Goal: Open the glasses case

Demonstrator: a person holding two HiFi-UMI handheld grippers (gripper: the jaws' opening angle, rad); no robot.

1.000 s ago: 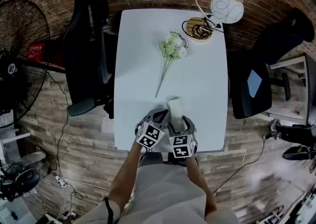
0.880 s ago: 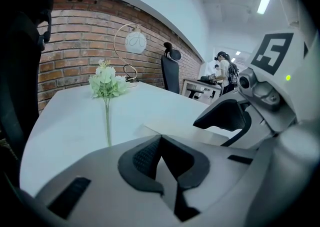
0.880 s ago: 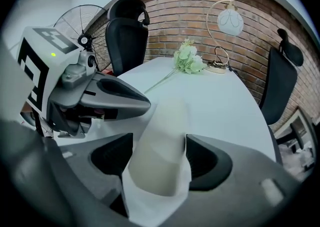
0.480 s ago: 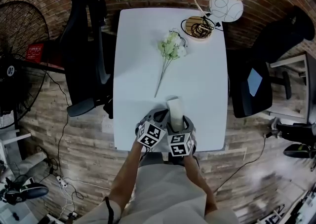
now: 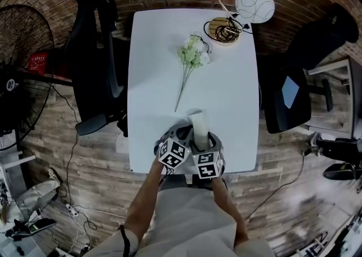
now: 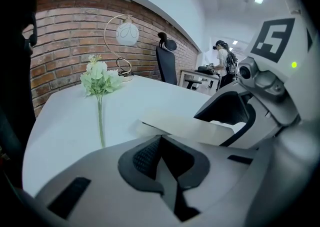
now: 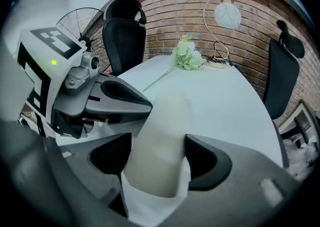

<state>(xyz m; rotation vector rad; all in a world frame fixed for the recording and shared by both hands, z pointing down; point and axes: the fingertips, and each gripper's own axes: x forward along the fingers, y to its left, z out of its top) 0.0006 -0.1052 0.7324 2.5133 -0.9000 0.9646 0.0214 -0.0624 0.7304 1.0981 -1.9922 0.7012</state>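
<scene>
A cream glasses case (image 5: 198, 127) lies near the front edge of the white table (image 5: 226, 91), its long side pointing away from me. In the right gripper view the case (image 7: 161, 126) fills the gap between the wide jaws of my right gripper (image 7: 157, 147). Those jaws have just been opening and I see no pad pressing on the case. My left gripper (image 6: 162, 143) has its pads together with nothing between them. Its tips sit just left of the case (image 6: 192, 128). In the head view both grippers (image 5: 184, 136) (image 5: 202, 141) flank the case's near end.
A sprig of pale green flowers (image 5: 190, 58) lies mid-table. A lamp with a white globe (image 5: 254, 2) and a wooden base with coiled cable (image 5: 222, 28) stand at the far right corner. Black office chairs (image 5: 93, 52) (image 5: 300, 75) flank the table. A fan (image 5: 22, 41) stands far left.
The case and both grippers stay where they were at the table's front edge. Only the head view has drifted slightly.
</scene>
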